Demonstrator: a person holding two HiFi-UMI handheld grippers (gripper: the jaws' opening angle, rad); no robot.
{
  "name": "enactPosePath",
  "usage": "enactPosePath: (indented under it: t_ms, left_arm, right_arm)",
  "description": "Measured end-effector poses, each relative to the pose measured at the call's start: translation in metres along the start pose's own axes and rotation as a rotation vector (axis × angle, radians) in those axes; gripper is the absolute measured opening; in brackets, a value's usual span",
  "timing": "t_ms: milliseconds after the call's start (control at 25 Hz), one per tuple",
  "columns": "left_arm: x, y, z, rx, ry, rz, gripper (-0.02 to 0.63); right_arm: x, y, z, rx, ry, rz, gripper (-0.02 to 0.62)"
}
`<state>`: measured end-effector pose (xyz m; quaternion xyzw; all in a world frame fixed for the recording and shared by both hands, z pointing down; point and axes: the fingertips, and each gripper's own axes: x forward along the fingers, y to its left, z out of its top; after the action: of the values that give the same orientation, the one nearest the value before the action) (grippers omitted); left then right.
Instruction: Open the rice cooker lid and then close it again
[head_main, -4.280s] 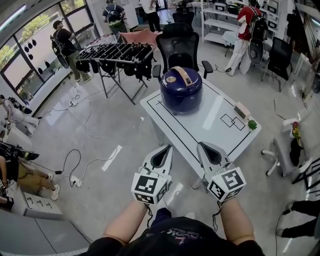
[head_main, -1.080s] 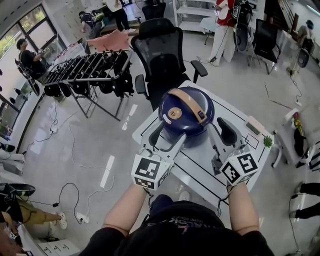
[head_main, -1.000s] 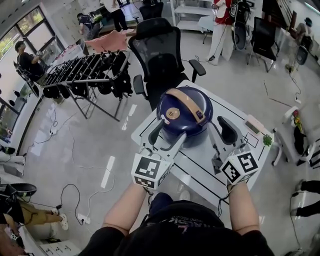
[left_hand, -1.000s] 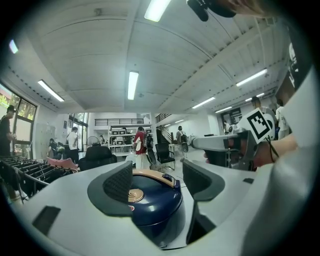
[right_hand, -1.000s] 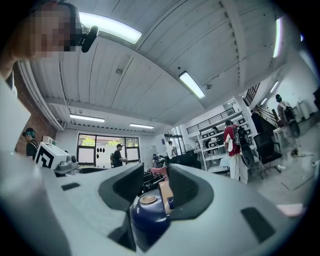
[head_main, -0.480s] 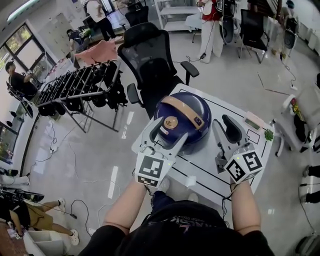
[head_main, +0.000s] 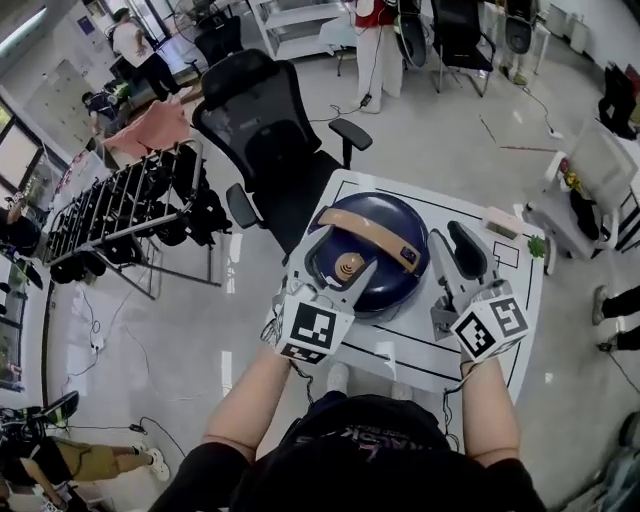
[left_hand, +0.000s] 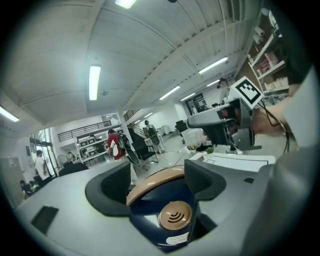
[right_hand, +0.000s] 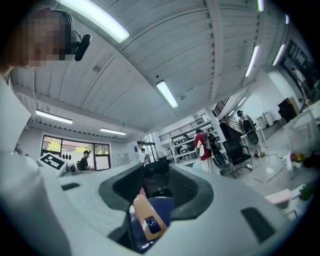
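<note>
A dark blue rice cooker (head_main: 385, 262) with a tan handle (head_main: 372, 235) stands shut on the white table (head_main: 420, 345). My left gripper (head_main: 331, 266) reaches over the lid's near-left side. Its jaws are open and have just been opening. Between them shows the lid's round tan button (head_main: 349, 267), which neither pad touches. The left gripper view shows that button (left_hand: 175, 216) low between the left gripper's (left_hand: 155, 184) jaws. My right gripper (head_main: 455, 248) hangs open just to the right of the cooker, apart from it. In the right gripper view the cooker (right_hand: 150, 220) sits low between the right gripper's (right_hand: 160, 187) jaws.
A black office chair (head_main: 265, 130) stands behind the table. A drying rack with dark clothes (head_main: 120, 200) is to the left. A small box (head_main: 503, 222) and a green plant (head_main: 537, 245) sit at the table's right end. People stand far off.
Both grippers have come forward alongside the cooker. The left one has slid over the lid's near side and rolled a little. The lid has stayed shut.
</note>
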<state>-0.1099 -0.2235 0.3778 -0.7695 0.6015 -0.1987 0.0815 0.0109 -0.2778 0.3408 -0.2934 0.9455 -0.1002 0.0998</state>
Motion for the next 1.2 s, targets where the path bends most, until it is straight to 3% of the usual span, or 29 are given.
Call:
enactPosePath:
  t_ms: [680, 1200]
  left_arm:
    - [0.056, -0.004, -0.041, 0.36, 0.016, -0.278, 0.325]
    - [0.078, -0.017, -0.046, 0.567, -0.007, -0.372, 0.283]
  right_arm:
    - [0.0, -0.001, -0.02, -0.026, -0.005, -0.295, 0.143]
    - [-0.008, 0.012, -0.03, -0.037, 0.0, -0.426, 0.143]
